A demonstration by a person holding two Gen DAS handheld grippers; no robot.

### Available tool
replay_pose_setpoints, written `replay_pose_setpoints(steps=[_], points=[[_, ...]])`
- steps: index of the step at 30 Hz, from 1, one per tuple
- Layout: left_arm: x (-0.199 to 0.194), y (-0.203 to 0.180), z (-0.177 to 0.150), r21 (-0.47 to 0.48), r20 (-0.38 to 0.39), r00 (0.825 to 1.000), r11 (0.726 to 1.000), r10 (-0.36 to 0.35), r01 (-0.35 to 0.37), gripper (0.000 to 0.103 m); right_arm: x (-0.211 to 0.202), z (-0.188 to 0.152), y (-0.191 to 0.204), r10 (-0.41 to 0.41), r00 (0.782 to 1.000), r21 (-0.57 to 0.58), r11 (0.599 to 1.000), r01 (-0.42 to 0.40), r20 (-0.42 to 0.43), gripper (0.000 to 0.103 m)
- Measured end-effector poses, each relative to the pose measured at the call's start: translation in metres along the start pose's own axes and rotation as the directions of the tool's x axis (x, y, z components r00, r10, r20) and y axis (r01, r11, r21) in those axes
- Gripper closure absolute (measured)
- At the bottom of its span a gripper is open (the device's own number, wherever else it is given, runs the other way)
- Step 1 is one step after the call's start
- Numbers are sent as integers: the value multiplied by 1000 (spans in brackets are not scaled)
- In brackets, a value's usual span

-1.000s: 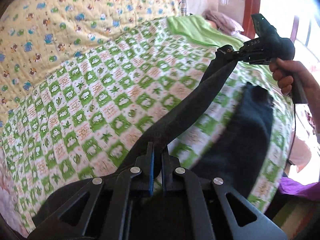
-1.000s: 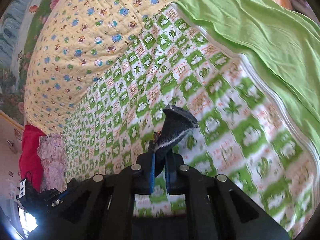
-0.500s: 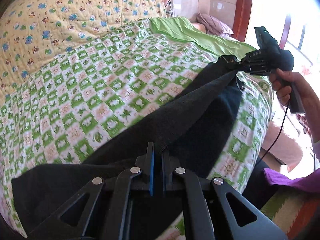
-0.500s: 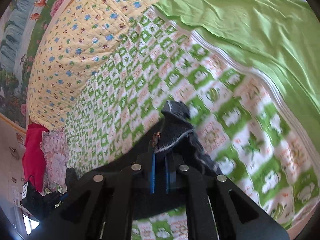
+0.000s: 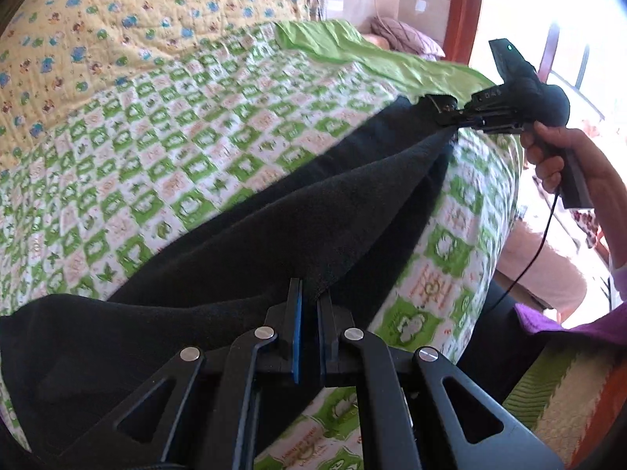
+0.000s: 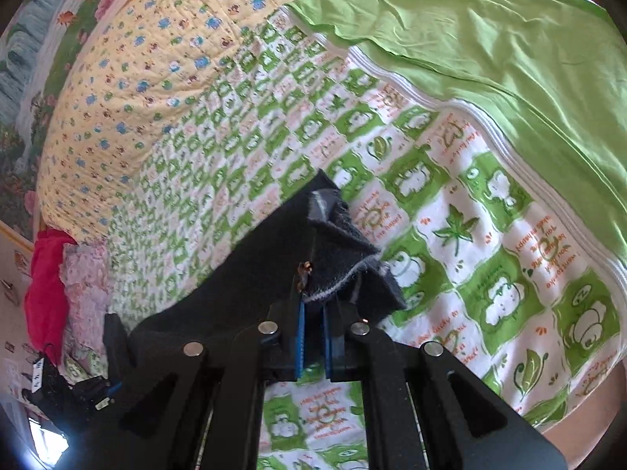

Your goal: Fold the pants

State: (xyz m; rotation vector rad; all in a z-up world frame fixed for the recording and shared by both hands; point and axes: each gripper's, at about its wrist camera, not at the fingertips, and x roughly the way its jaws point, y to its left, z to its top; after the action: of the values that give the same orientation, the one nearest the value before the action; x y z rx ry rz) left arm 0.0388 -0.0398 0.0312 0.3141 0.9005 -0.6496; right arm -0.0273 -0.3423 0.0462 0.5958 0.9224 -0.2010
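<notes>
The black pants (image 5: 274, 227) lie stretched lengthwise along the near side of the bed, held at both ends. My left gripper (image 5: 308, 297) is shut on one end of the pants. My right gripper (image 6: 313, 305) is shut on the other end, where a grey hem edge (image 6: 345, 274) sticks up past the fingers. The right gripper also shows in the left wrist view (image 5: 446, 111), held by a hand at the far end of the fabric. The pants hang low, resting on the quilt.
The bed carries a green-and-white checked quilt (image 5: 156, 149), a yellow patterned quilt (image 6: 137, 78) behind it and a plain green sheet (image 6: 490, 39) at the right. A red cloth (image 6: 43, 293) lies off the bed's left end. A purple cloth (image 5: 568, 325) and striped mat sit below right.
Both grippers have come down toward the bed with the pants. The fabric, taut and raised a second ago, now lies spread on the checked quilt.
</notes>
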Motion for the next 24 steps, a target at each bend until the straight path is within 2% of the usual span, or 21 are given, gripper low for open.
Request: replay_pose_setpoints(steps=[5, 8, 9, 10, 12, 13, 16, 19, 24], points=[[21, 1, -13, -12, -56, 998, 1000, -21, 21, 95, 9, -8, 3, -82, 997, -75, 994, 81, -13, 95], [27, 3, -18, -39, -80, 996, 999, -27, 24, 90, 0, -9, 7, -118, 993, -91, 989, 118, 13, 88], [27, 3, -19, -44, -79, 996, 999, -34, 30, 89, -4, -9, 8, -138, 990, -88, 986, 140, 30, 80], [25, 3, -20, -47, -75, 997, 998, -37, 33, 84, -11, -9, 7, -167, 984, -77, 982, 172, 62, 63], [17, 2, -22, -56, -58, 997, 997, -49, 46, 71, -25, -10, 7, -200, 971, -58, 976, 209, 127, 44], [11, 2, -24, -64, -45, 998, 997, -54, 51, 65, -33, -9, 7, -195, 968, -54, 977, 205, 155, 43], [-3, 3, -28, -89, -14, 999, 995, -36, 35, 65, -46, -10, 13, -134, 972, -60, 987, 148, 194, 43], [-15, 12, -33, -134, 6, 1000, 991, -11, 12, 65, -42, -14, 32, -69, 983, -120, 989, 91, 170, 43], [-35, 40, -45, -233, 28, 998, 972, 50, -42, 65, -13, -27, 75, 29, 997, -217, 976, -12, 73, 43]])
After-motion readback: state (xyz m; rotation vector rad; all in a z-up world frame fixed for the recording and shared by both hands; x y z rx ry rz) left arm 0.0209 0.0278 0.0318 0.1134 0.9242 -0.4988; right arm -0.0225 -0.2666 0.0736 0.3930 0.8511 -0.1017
